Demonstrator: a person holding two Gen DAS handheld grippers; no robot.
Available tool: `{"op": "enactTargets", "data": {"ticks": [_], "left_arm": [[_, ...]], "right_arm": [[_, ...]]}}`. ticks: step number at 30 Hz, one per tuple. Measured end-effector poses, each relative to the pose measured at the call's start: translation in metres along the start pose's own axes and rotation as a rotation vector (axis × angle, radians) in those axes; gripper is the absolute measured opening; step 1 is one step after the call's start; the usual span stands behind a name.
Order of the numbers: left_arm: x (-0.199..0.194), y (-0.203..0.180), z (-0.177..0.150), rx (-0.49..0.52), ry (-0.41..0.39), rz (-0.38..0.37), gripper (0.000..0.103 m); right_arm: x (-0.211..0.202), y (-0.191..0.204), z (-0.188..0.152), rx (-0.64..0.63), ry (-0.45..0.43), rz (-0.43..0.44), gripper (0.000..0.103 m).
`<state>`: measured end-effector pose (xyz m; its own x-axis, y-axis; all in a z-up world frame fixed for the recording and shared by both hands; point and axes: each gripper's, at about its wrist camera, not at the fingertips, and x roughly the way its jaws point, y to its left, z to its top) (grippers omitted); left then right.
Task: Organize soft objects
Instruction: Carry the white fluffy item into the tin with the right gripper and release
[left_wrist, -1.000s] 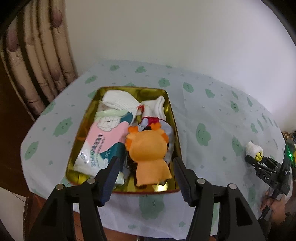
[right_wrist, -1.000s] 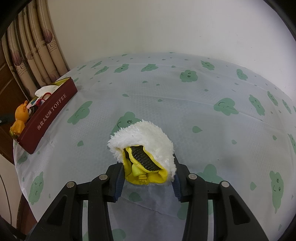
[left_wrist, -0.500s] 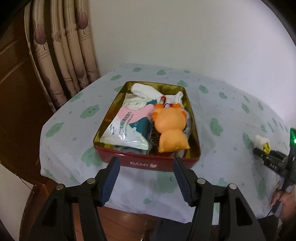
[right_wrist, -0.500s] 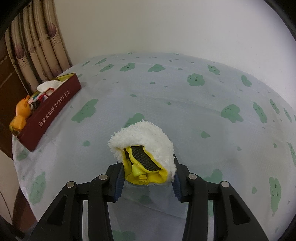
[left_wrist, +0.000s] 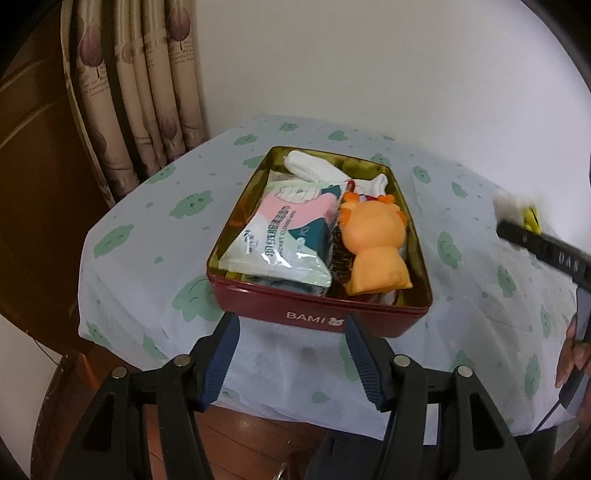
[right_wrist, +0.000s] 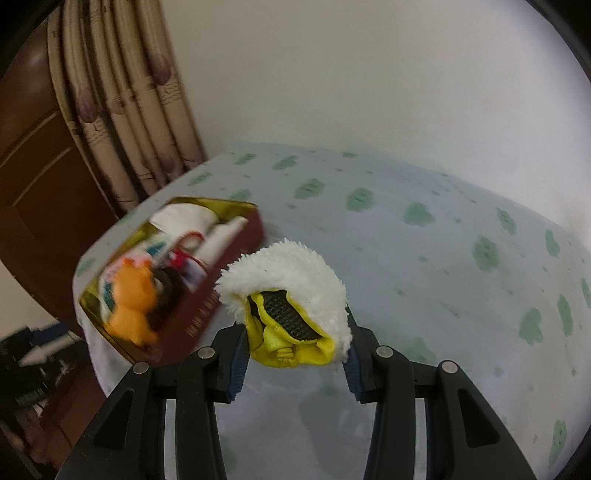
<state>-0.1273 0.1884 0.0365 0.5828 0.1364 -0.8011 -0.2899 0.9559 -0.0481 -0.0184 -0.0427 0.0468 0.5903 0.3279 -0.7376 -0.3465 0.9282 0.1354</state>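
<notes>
My left gripper (left_wrist: 291, 328) hangs spread wide, nothing between the pads, just short of the red tin (left_wrist: 317, 314). Tin sits on the cloud-print tablecloth (left_wrist: 147, 236), packed: orange plush (left_wrist: 373, 243), wipes pack (left_wrist: 280, 240), white socks (left_wrist: 314, 168). Right gripper (left_wrist: 517, 230) at frame edge, white-and-yellow fluffy item (left_wrist: 517, 206) at its tip.

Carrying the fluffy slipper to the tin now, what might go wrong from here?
1. The tin is already crowded: plush toy, wipes pack and socks leave little room, so the slipper may perch on top and spill out.
2. The right hand-held gripper pinches only the slipper's yellow end; it may slip.
3. The tin sits near the table edge; a push might shift it.
</notes>
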Motion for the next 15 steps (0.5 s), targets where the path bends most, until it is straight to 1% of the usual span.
{"op": "enactTargets", "data": {"ticks": [2,4,7,11,15], "left_arm": [[0.001,0.003,0.0,-0.007,0.002,-0.005,0.061],[0.003,0.005,0.0,-0.007,0.003,0.013,0.061],[0.004,0.007,0.0,-0.01,0.008,0.005,0.061],[0.006,0.013,0.0,-0.044,0.023,0.003,0.061],[0.003,0.021,0.001,-0.061,-0.004,0.046,0.061]], "right_arm": [[0.006,0.012,0.009,-0.005,0.003,0.018,0.041],[0.012,0.024,0.019,-0.014,0.011,0.043,0.041],[0.02,0.042,0.031,-0.033,0.014,0.073,0.041],[0.032,0.068,0.045,-0.08,0.027,0.097,0.041],[0.053,0.082,0.054,-0.092,0.055,0.114,0.041]]}}
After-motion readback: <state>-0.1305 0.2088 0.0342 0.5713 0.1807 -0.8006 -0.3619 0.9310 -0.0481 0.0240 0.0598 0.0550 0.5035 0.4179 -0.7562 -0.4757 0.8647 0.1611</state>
